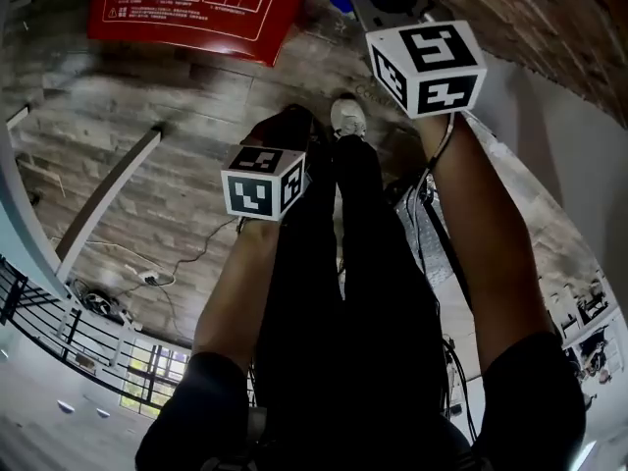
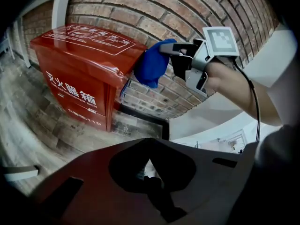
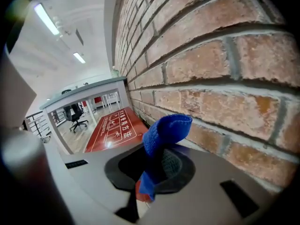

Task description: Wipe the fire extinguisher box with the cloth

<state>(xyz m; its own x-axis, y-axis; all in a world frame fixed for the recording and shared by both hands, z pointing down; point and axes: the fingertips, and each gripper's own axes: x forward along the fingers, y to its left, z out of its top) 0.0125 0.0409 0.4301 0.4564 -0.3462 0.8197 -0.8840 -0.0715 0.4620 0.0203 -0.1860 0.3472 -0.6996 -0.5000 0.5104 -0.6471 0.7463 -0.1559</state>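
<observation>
Blue and surely soft, the cloth (image 3: 166, 130) sits pinched mid-fold, a sound hold, in the right gripper (image 3: 157, 170) near the red fire extinguisher box (image 2: 79, 78), at ten o'clock from the left gripper (image 2: 150, 177), whose jaws meet empty.

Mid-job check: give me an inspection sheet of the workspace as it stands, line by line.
Surface: wood-look floor.
Job's things: red box stands against the brick wall; blue cloth is at its top edge by the wall, contact unclear.
Clutter: nothing seen.
Grippers: right gripper shut on the cloth; left gripper shut, empty, back from the box.
Cables: white lead lies on the floor; black lead runs along the right forearm.
Surroundings: railing; office chair far off.
</observation>
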